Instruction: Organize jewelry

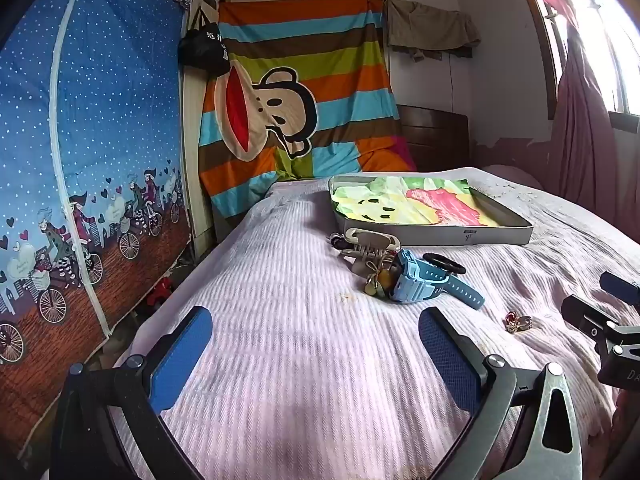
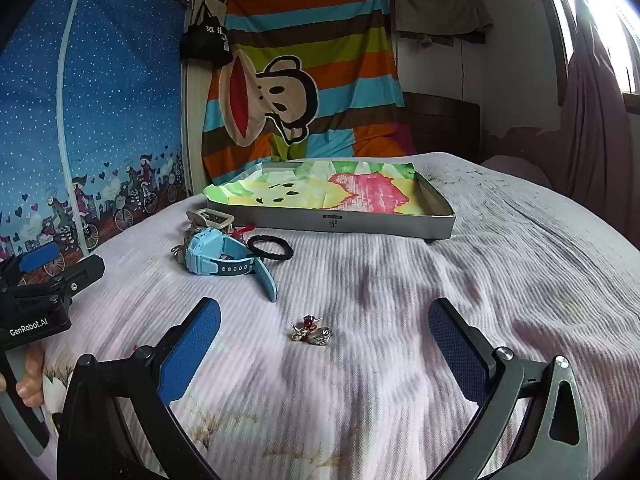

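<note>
In the left wrist view, the left gripper (image 1: 316, 340) stands spread wide and empty over the pale pink ribbed bedspread (image 1: 280, 380); the chunky light-blue plastic watch (image 1: 424, 280) lies at one o'clock amid a cream hair claw (image 1: 370, 242). In the right wrist view, the right gripper (image 2: 325, 338) is likewise released, the small metal rings with a red stone (image 2: 311, 331) at twelve o'clock. Tiny, light and slippery, they likely need pinching across the bands; the shallow grey paper-lined tray (image 2: 400, 229) sits beyond.

Rings (image 2: 312, 331) lie apart from watch (image 2: 224, 258), near tray (image 2: 332, 226).
</note>
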{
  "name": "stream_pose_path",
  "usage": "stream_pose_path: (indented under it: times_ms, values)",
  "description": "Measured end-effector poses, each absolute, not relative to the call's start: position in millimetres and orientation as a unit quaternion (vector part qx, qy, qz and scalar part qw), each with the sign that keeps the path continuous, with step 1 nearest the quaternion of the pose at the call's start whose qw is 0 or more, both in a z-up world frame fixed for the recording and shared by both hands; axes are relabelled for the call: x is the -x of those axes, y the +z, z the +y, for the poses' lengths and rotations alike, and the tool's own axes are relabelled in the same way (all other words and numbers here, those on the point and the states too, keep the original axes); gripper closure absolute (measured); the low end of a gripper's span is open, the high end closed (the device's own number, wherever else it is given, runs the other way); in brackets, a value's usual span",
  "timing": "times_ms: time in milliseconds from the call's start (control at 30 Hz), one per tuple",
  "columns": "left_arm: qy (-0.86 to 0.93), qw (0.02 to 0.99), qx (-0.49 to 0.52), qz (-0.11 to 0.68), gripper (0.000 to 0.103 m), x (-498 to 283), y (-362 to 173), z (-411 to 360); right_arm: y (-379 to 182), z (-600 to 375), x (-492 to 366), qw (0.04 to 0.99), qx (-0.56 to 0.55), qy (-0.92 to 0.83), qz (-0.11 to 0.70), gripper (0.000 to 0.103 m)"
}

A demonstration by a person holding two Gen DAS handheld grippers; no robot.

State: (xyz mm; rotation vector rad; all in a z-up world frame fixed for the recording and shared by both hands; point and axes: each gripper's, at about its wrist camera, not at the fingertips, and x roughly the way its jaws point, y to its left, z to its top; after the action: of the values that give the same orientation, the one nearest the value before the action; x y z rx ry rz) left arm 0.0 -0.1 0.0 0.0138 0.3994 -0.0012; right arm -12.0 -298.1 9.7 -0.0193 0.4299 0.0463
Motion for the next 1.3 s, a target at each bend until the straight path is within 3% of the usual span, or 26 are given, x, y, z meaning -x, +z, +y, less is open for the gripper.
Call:
stream_pose_path:
  times_ms: [1300]
  values:
    - [-0.001,0.98,-0.003,0.197,0.0,0.1,0.0,0.0,8.1,-297.7,11.0,0.977,0.011,0.023,0.212,0.001]
